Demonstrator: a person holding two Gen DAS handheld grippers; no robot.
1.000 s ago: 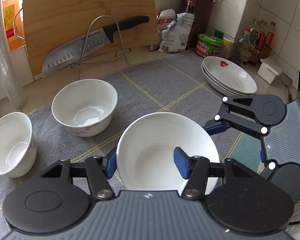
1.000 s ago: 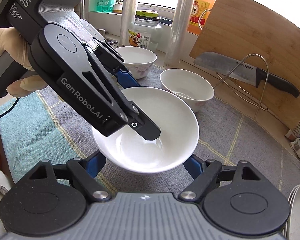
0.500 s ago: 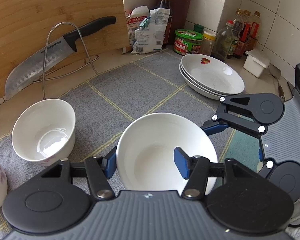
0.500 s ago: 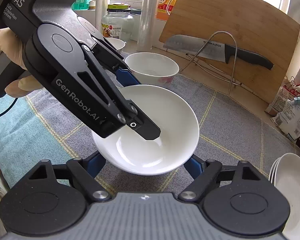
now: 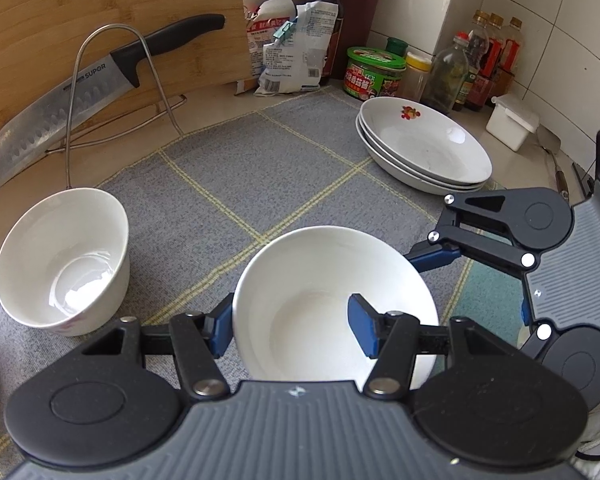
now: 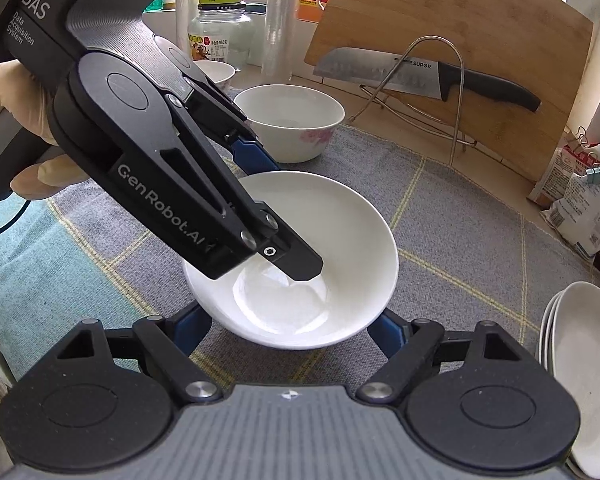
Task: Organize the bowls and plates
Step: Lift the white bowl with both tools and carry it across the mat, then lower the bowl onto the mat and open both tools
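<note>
A plain white bowl (image 5: 332, 280) (image 6: 340, 240) is held just over the grey checked cloth (image 5: 228, 168) by both grippers. My left gripper (image 5: 292, 328) (image 6: 280, 216) is shut on its near wall, one blue pad outside and one inside. My right gripper (image 6: 288, 330) (image 5: 432, 258) is shut on the bowl lower down, a finger against each side. A flowered white bowl (image 5: 60, 256) (image 6: 290, 120) stands to the left on the cloth. Another bowl (image 6: 214, 74) sits behind it. A stack of three plates (image 5: 424, 148) (image 6: 580, 360) lies at the right.
A knife (image 5: 80, 92) leans in a wire rack (image 5: 112, 80) against a wooden cutting board (image 5: 80, 8) at the back. Bags, jars and bottles (image 5: 374, 72) line the tiled corner. A small white box (image 5: 512, 120) stands behind the plates. A gloved hand (image 6: 4, 100) holds the left gripper.
Both grippers have carried the plain bowl to the right, away from the flowered bowl and nearer the plate stack. Their hold on it is unchanged.
</note>
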